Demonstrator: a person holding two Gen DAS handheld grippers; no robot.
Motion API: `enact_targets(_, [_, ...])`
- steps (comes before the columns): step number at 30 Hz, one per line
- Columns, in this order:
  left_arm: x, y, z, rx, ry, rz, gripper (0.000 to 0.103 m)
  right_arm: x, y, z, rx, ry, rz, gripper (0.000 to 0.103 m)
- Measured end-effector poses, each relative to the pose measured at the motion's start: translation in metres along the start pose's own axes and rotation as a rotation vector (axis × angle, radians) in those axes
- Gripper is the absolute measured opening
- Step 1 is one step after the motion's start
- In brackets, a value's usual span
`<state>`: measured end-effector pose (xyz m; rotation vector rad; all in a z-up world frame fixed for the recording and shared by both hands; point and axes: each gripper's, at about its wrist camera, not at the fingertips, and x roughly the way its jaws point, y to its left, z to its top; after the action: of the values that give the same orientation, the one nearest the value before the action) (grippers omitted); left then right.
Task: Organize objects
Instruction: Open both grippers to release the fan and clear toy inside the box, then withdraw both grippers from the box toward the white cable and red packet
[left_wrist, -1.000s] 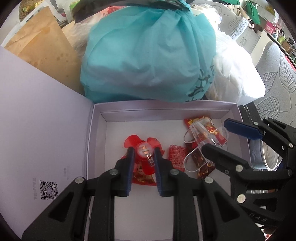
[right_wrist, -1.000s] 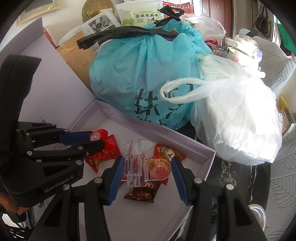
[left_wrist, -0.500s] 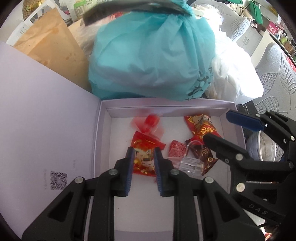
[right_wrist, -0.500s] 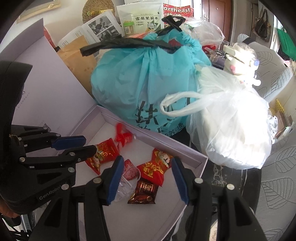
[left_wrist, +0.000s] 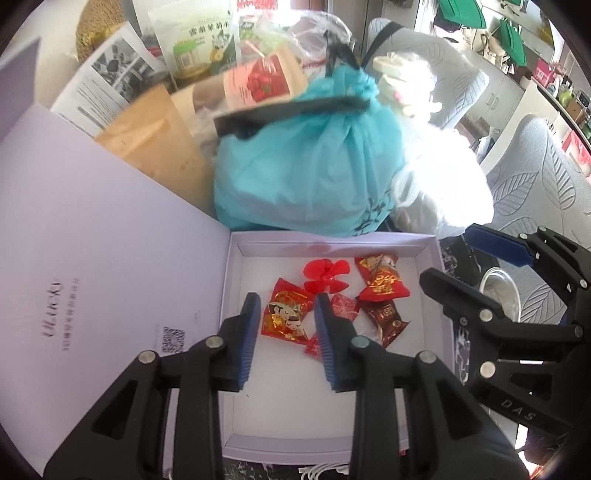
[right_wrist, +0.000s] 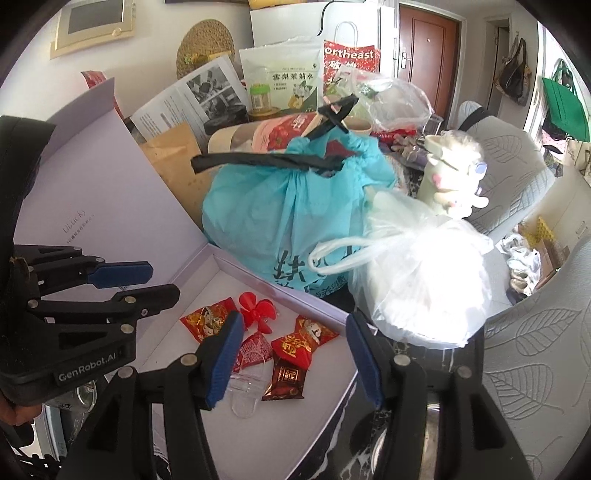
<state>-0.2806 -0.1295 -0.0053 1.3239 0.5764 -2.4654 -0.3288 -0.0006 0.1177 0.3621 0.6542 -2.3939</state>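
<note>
Lilac box, contents deposited; both your grippers empty.

Your left gripper (left_wrist: 286, 325) and right gripper (right_wrist: 291, 343) are opening, nothing between the jaws. Since a second ago, the red plastic propeller (left_wrist: 325, 275) and the clear plastic hook (right_wrist: 245, 387), probably resting flat, have dropped among red foil-wrapped candies (left_wrist: 286, 317) inside the shallow lilac cardboard box (left_wrist: 236, 258). Both items count as stowed.

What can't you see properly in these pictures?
- Inside the knotted teal plastic bag and the white plastic bag: hidden in both views by the plastic.
- The clear plastic piece in the lilac cardboard box: right view, partly behind a blue pad of the right tongs.
- The small red candy: left view, mostly behind a pad of the left tongs.
- The box's near corner: right view, covered by the tongs' black arms.
</note>
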Motion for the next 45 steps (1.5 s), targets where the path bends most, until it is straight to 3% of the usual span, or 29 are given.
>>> enact_targets(20, [-0.074,-0.007,-0.021,-0.019,-0.095,0.030,0.052,-0.071,0.012,-0.017,0.004,-0.091,-0.020,0.062])
enact_targets(33, [-0.113,-0.008,-0.061,-0.056,-0.117,0.044,0.055,-0.109,0.027,-0.050,0.012,-0.104,0.008,0.062])
enact_targets(45, [-0.125,-0.012,-0.106,-0.092,-0.097,0.035,0.059,-0.122,0.042,-0.089,0.004,-0.080,0.028,0.062])
